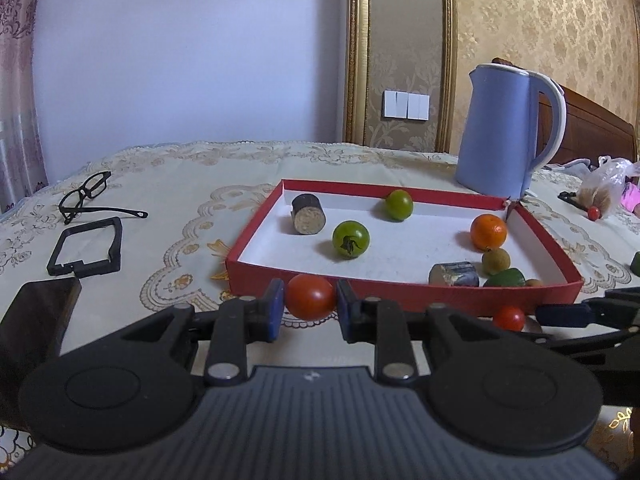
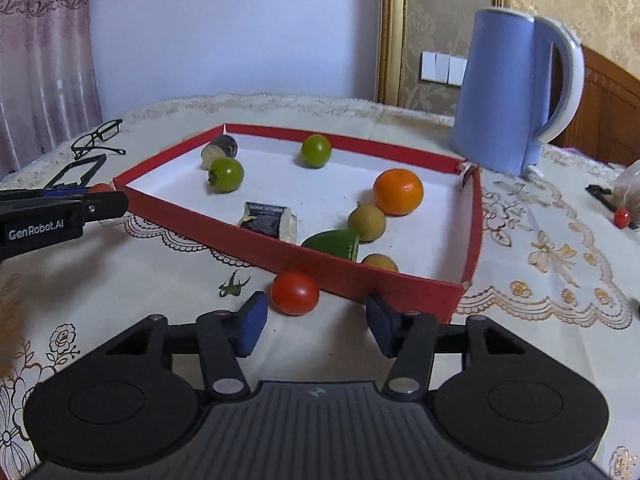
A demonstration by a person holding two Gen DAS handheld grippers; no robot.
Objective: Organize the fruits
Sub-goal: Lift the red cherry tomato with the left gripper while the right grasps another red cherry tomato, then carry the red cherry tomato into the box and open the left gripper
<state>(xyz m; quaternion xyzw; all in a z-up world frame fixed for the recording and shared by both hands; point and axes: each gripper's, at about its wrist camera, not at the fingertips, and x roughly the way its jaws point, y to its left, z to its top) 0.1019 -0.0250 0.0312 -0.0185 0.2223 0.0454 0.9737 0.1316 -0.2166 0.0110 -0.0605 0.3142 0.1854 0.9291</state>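
A cream lace cloth covers the desk, with a pale wall, a pink curtain at the left and gold patterned wallpaper at the right. A blue kettle stands near the far right corner, just behind the red tray. Glasses and a black frame lie near the left edge.

The left tongs are clamped on a red tomato, held just in front of the tray's near wall, both blue pads pressed to its sides. The right tongs stand apart, and a second red tomato sits on the cloth between their tips, nearer the left one, touching the tray's outer wall.

Inside the tray: 2 green tomatoes, an orange, a dark round stub, a foil-wrapped piece, a tan round fruit and a green piece at the near right corner.

Only the right camera shows a loose green stem on the cloth by the tray's near wall, and the left tongs' arm from the side. Only the left camera shows a dark wooden block at the near left, and a plastic bag by the right edge.
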